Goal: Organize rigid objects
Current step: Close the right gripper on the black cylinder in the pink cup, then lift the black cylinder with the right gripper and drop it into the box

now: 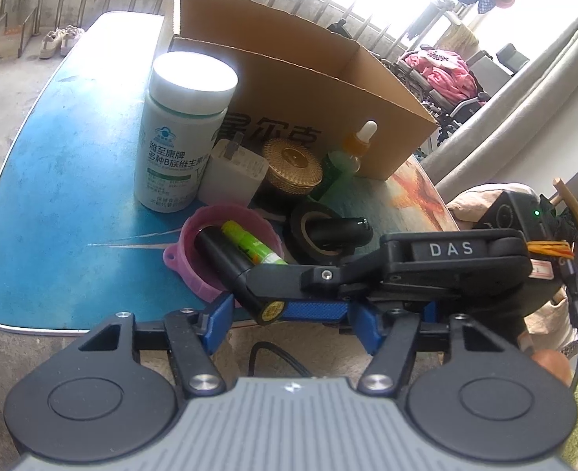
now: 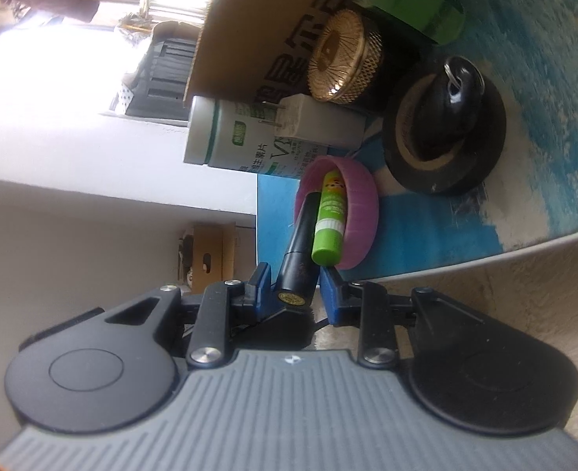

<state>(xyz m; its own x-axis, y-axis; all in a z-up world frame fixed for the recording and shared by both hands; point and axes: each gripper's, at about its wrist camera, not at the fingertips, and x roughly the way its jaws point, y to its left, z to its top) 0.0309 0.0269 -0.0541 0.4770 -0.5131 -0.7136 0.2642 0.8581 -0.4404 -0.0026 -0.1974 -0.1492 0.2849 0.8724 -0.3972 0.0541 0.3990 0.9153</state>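
The black tube (image 2: 299, 243) sits clamped between the blue pads of my right tool (image 2: 295, 288), its far end resting inside the pink lid (image 1: 194, 251) beside the green glue stick (image 1: 251, 244). My left tool (image 1: 289, 320) stands half open just below that tube's butt end, with my right tool's finger lying across its gap; it grips nothing. Around them on the blue bench (image 1: 61, 196) I count one white vitamin bottle (image 1: 179, 133), one white charger plug (image 1: 234, 174), one gold woven tin (image 1: 293, 167), one black tape roll (image 1: 312, 235) with a black fob (image 2: 456, 86) in it, one dropper bottle (image 1: 357, 145), and one cardboard box (image 1: 320, 106).
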